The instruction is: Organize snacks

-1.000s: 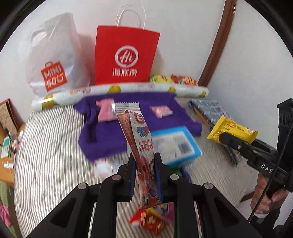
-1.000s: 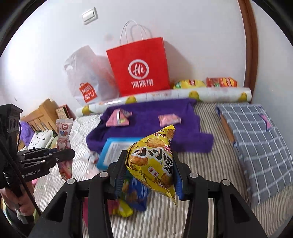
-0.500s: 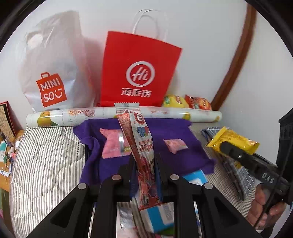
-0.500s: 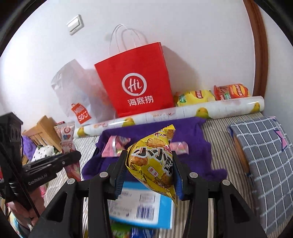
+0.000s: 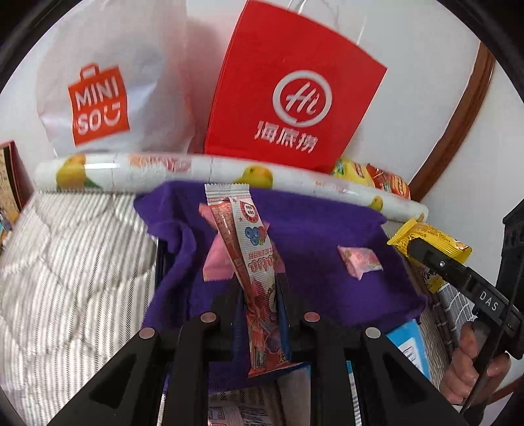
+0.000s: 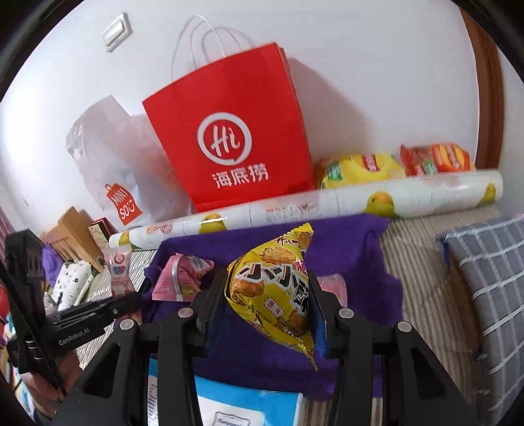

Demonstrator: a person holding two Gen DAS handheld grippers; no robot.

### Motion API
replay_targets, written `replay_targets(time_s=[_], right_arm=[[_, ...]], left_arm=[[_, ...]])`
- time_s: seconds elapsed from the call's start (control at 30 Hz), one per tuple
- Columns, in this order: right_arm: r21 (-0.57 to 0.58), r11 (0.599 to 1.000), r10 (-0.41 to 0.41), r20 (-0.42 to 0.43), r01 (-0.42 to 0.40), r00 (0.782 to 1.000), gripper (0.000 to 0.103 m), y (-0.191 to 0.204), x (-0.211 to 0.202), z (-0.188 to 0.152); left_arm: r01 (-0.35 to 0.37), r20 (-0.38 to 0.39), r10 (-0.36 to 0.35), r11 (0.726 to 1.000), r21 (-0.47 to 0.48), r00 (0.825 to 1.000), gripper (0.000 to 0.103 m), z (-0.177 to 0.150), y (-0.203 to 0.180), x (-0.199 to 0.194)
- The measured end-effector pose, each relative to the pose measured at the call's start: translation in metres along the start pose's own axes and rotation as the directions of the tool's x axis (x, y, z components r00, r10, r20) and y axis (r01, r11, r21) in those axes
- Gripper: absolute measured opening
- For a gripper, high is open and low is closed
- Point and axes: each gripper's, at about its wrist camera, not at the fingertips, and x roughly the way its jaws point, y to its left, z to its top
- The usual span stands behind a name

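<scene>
White wall is seen behind a striped bed [image 5: 75,262], along whose far edge a red paper bag [image 5: 291,98], a white Miniso bag [image 5: 98,98] and a fruit-printed roll [image 6: 327,203] are lined up. A purple cloth [image 5: 327,249] is spread over the bed just in front of the roll, with two pink packets [image 5: 360,262] lying on it. The left gripper [image 5: 258,295] is closed on a long red-and-white snack stick [image 5: 252,255], held upright over the cloth. The right gripper [image 6: 270,295] is clamped on a yellow chip bag [image 6: 275,291], also above the cloth. A grey checked pillow [image 6: 484,295] and a wall switch [image 6: 118,31] are shown only by the right wrist view. A blue-and-white box [image 6: 249,406] is cut off at the lower edge of both views, and its print cannot be made out.
</scene>
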Motion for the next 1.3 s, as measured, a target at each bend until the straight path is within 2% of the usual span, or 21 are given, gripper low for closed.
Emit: replay_targets(time_s=[0.37,0.97,1.17,1.3], right_arm=[[0.053,0.996,-0.064,-0.035,0.066,0.997,0.044,-0.032,0.014,-0.013],[0.037,0.995,-0.086,-0.052,0.088,0.995,0.044,-0.029,0.023,-0.017],[0.041,0.991,-0.123,-0.087,0.127,0.989,0.044,-0.034,0.027,-0.017],[0.057,0.991,-0.115,-0.111,0.122,0.987,0.044,-0.038,0.032,-0.019]], left_arm=[[0.014,0.018,-0.013,1.0,-0.017,1.0,0.018,-0.003,0.006,0.007],[0.056,0.028,-0.054,0.996,-0.063,0.998,0.018,-0.003,0.011,0.014],[0.054,0.016,-0.052,0.995,-0.078,0.998,0.018,-0.005,0.012,0.02],[0.058,0.016,-0.056,0.995,-0.084,0.998,0.018,-0.005,0.013,0.021]])
